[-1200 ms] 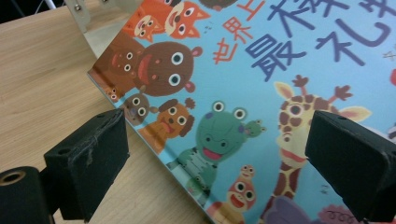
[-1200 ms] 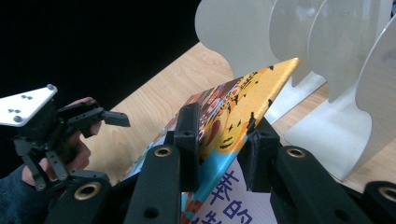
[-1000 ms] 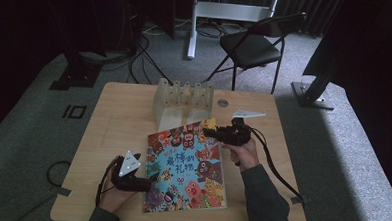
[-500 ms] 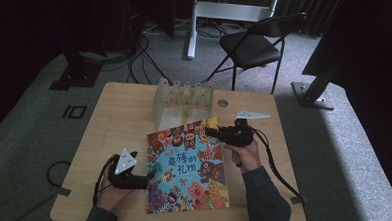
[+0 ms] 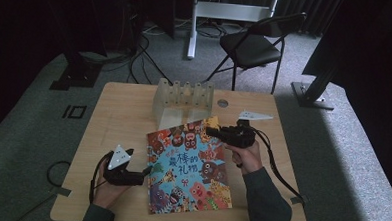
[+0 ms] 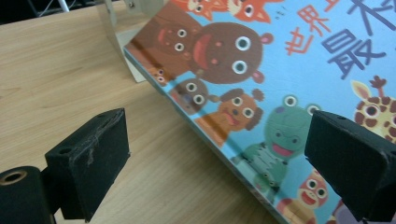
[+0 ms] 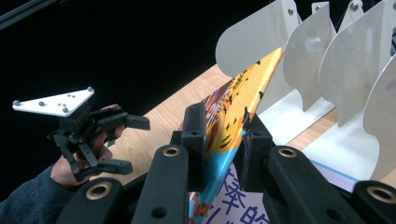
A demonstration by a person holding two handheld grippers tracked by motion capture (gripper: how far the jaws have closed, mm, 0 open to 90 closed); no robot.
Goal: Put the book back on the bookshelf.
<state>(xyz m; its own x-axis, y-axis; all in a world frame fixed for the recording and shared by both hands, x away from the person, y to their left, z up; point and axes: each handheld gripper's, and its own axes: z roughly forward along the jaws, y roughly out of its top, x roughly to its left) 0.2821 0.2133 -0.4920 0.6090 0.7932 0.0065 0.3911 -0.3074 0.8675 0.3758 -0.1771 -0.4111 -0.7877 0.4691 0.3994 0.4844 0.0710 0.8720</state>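
I see the book [image 5: 189, 166], its bright cartoon-animal cover up, flat on the table [image 5: 113, 122] with its far right corner raised just before the rack [image 5: 183, 97].

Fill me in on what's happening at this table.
A person works a gripper in each hand on a colourful picture book lying on the wooden table. The right gripper has just been closing and now pinches the book's far corner near the white divider rack. The left gripper sits open at the book's near-left edge, jaws either side of it without pressing.
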